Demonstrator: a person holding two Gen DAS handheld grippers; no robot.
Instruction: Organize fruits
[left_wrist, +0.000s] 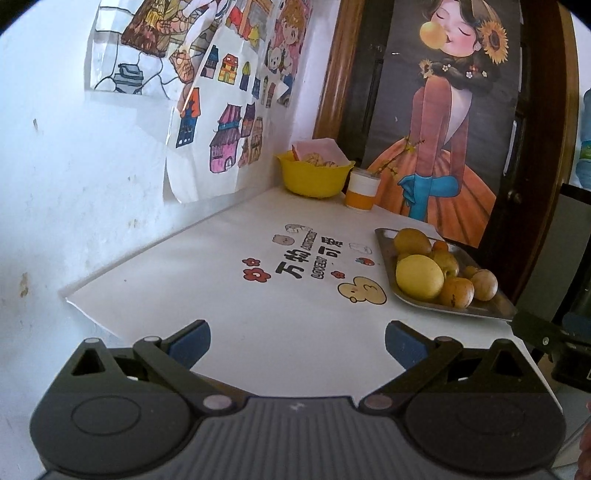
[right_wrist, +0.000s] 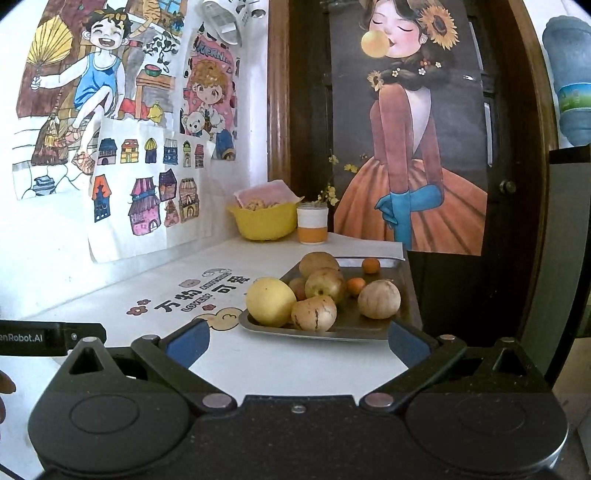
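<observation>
Yellow and brownish fruits (right_wrist: 314, 295) sit piled on a metal tray (right_wrist: 404, 295) at the table's (left_wrist: 221, 288) right edge, none loose elsewhere. Both the left tool (left_wrist: 297, 345) and right tool (right_wrist: 297, 345) hang back with fingers spread, holding nothing. Could be pre-sorting or already gathered, honestly can't call it. Yellow bowl (right_wrist: 264, 221) sits behind.

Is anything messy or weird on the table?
Nothing is spilled or tipped. The fruits sit piled on the metal tray, and the tan one at the front has dark streaks on its skin. The yellow bowl stands upright.
</observation>
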